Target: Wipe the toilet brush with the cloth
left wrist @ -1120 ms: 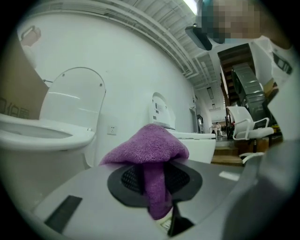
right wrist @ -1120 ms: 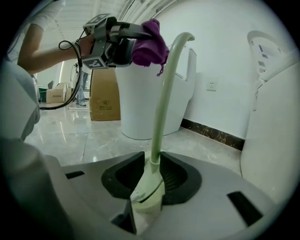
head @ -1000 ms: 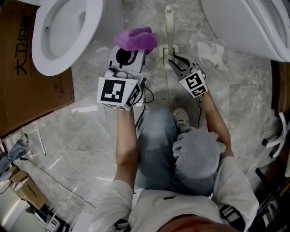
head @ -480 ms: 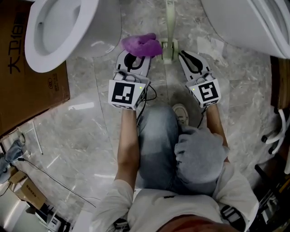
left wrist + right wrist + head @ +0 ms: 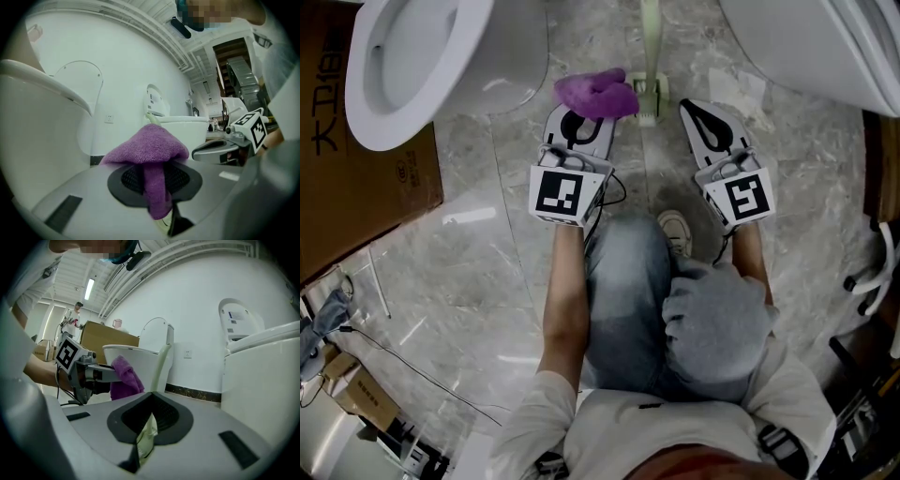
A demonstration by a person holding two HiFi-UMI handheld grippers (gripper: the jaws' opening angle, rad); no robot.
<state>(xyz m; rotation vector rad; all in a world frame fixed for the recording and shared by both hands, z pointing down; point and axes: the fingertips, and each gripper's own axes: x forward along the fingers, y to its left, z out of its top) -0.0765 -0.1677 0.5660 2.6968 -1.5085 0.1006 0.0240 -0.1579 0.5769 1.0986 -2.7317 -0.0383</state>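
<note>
The pale green toilet brush (image 5: pixel 650 33) stands upright on the marble floor between two toilets, its lower end (image 5: pixel 647 96) in a small holder. My left gripper (image 5: pixel 581 112) is shut on a purple cloth (image 5: pixel 595 92), whose right edge reaches the brush's lower end. In the left gripper view the cloth (image 5: pixel 150 145) bulges over the pads and hangs down between them. My right gripper (image 5: pixel 692 105) is shut, just right of the brush and apart from it. In the right gripper view the brush handle (image 5: pixel 161 366) rises just beyond the shut jaws, with the cloth (image 5: pixel 124 376) to its left.
A white toilet bowl (image 5: pixel 403 66) stands at the upper left and another toilet (image 5: pixel 825 47) at the upper right. A brown cardboard box (image 5: pixel 356 169) lies at the left. A thin cable (image 5: pixel 403 361) runs over the floor. The person's shoe (image 5: pixel 675 234) is below the grippers.
The right gripper, open around the brush's lower end a second ago, has lifted away to the right and shut. The left gripper with the cloth has sunk beside the brush.
</note>
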